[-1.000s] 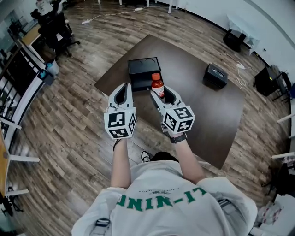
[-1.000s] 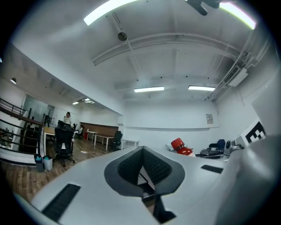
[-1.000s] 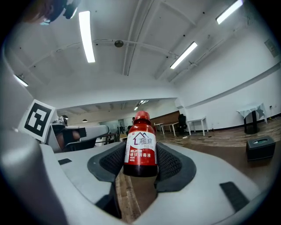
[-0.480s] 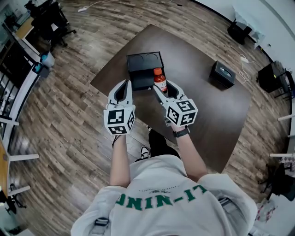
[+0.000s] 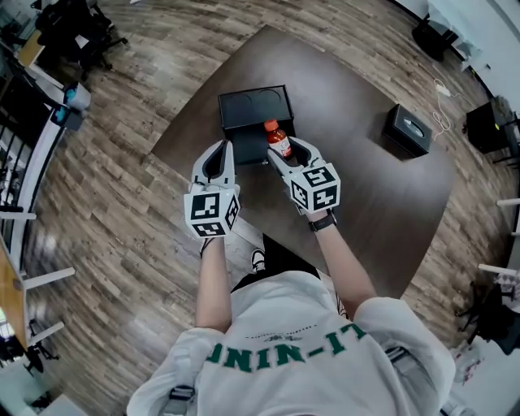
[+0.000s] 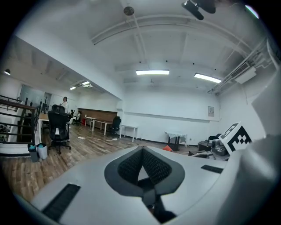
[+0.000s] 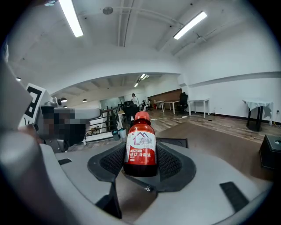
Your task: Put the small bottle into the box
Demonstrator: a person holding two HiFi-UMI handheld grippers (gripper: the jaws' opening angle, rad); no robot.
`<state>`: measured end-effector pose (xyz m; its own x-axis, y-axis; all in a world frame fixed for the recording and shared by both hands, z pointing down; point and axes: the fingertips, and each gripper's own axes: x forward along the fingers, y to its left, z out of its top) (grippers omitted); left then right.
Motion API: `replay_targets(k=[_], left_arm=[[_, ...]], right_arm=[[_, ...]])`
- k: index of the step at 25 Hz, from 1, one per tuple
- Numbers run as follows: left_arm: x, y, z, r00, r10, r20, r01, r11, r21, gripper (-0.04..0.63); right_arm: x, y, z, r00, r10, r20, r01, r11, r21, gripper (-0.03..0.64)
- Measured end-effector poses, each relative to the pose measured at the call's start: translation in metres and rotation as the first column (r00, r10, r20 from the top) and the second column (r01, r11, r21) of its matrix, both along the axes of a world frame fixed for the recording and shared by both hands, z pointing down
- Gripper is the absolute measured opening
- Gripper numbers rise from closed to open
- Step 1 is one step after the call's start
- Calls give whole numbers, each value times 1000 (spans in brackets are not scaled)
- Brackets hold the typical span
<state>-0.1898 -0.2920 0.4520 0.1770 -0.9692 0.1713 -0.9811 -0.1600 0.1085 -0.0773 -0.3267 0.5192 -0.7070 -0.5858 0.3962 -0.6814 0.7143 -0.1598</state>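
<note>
A small bottle (image 5: 279, 140) with a red cap and red-and-white label stands upright between the jaws of my right gripper (image 5: 286, 149), which is shut on it. In the right gripper view the small bottle (image 7: 140, 147) fills the middle, the pads pressing its two sides. It hangs at the near edge of the black box (image 5: 253, 112) on the dark brown table (image 5: 349, 187); the black box (image 7: 174, 142) shows just behind the bottle. My left gripper (image 5: 219, 148) hovers beside the box's near left corner, shut and holding nothing, and the left gripper (image 6: 142, 151) points out across the room.
A second small black case (image 5: 409, 130) sits on the table's right part. The table's near left edge runs under both grippers, with wooden floor below. Office chairs (image 5: 69, 24) stand far left and dark bags (image 5: 431, 34) far right.
Both grippers have moved forward toward the black box, and the bottle has gone with the right one, from short of the box to its near edge. The grip is unchanged.
</note>
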Motion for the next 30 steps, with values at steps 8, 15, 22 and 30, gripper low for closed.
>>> replay_targets(k=[8,15,22,30], left_arm=[[-9,-40,47,1000,-12,-12,11,998,-65,12],[-24,-66,83,999,-28,-25,25,993,-117,12],[-25,-81,109,999,-34,-27,30,988,-153,12],[-31,-86,126,999,-43,-28,38,984,-172,12]], right_arm=[[-22,-38,74,971,-165,-171,157,986,-57,229],[-41,-68,134,874,-363,-324,337,932,-133,227],[-52,-83,184,754,-497,-429,450,867,-214,227],[-63,-97,221,639,-570,-517,527,814,-245,229]])
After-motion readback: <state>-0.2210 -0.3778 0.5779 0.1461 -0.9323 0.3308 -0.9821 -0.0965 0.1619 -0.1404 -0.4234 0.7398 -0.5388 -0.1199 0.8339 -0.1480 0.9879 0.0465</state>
